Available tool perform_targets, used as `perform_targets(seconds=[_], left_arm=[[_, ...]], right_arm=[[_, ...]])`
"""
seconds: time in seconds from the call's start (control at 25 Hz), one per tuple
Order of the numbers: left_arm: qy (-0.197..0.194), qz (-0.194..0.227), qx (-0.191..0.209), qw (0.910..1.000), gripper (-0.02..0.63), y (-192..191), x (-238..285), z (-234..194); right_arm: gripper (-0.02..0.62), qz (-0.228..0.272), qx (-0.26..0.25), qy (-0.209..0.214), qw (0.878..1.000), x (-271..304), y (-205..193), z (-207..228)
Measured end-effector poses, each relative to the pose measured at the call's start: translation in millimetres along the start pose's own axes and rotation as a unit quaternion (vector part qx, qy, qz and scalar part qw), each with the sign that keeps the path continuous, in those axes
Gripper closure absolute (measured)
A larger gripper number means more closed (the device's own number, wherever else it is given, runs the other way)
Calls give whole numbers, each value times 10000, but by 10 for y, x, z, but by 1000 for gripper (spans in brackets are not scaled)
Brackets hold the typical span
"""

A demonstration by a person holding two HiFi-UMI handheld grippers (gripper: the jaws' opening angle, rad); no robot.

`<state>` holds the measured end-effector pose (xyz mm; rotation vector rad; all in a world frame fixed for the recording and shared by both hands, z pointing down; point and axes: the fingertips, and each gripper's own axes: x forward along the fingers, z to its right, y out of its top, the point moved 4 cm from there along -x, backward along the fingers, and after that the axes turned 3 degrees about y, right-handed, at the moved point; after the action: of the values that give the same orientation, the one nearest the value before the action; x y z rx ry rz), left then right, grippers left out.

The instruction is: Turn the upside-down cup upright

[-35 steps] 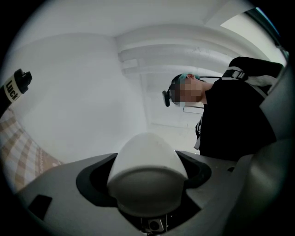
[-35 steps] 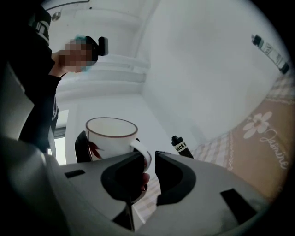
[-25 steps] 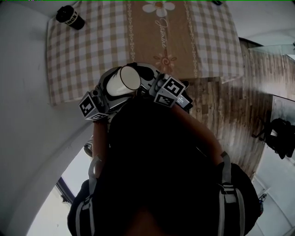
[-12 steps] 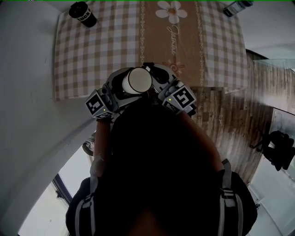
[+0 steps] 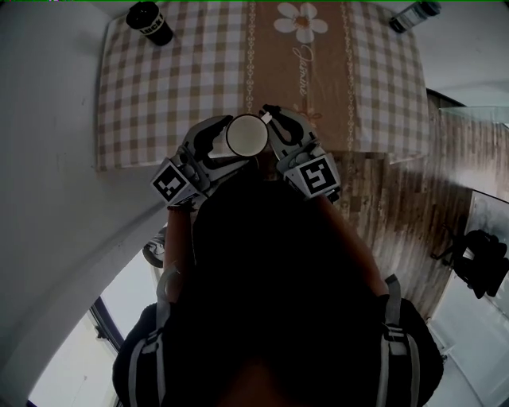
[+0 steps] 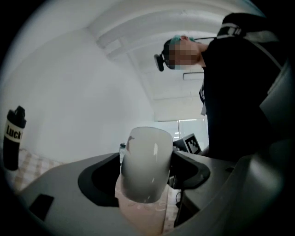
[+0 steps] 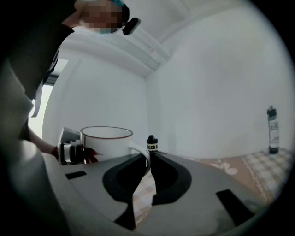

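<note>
A white cup (image 5: 246, 135) hangs over the near edge of the table, its open mouth facing up at the head camera. My left gripper (image 5: 232, 143) has the cup's body (image 6: 145, 170) between its jaws, which are closing, and both pads lie against its sides. My right gripper (image 5: 261, 131) comes in from the right and is shut on the cup's thin handle (image 7: 145, 159). In the right gripper view the cup (image 7: 107, 140) stands rim up, with a dark line round the rim.
The table wears a checked cloth (image 5: 159, 95) with a brown flowered runner. A black bottle (image 5: 149, 22) stands at its far left corner and a second bottle (image 5: 413, 14) at its far right. White wall lies to the left, wooden floor (image 5: 398, 199) to the right.
The cup lay tilted with its mouth towards the right; it has turned so its mouth faces up. Both grippers have rolled with it and shifted slightly right, further over the table edge.
</note>
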<state>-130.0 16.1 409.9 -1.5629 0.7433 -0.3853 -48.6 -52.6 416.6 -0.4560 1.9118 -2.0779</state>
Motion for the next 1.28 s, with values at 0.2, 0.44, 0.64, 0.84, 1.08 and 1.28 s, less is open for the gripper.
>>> perform_targets(seconds=[0.2, 0.44, 0.64, 0.84, 1.08, 1.28], left_arm=[[212, -341, 419, 9983, 262, -64, 49, -34], [341, -811, 729, 9935, 267, -267, 125, -17], [794, -671, 276, 9942, 267, -339, 56, -136], [1318, -678, 228, 9887, 267, -353, -8, -324], [1400, -792, 337, 9864, 273, -353, 194, -567], [1210, -632, 423, 9897, 275, -317, 485, -679]], right_arm=[[560, -220, -186, -252, 9993, 35, -49, 80], [560, -459, -115, -375, 9982, -14, -227, 180], [560, -483, 9, -574, 9972, -15, -289, 361], [560, -562, -313, -720, 9953, 49, -280, 599], [560, -644, -389, -790, 9940, 154, -283, 817], [560, -634, -222, -1128, 9913, 66, -293, 1056]])
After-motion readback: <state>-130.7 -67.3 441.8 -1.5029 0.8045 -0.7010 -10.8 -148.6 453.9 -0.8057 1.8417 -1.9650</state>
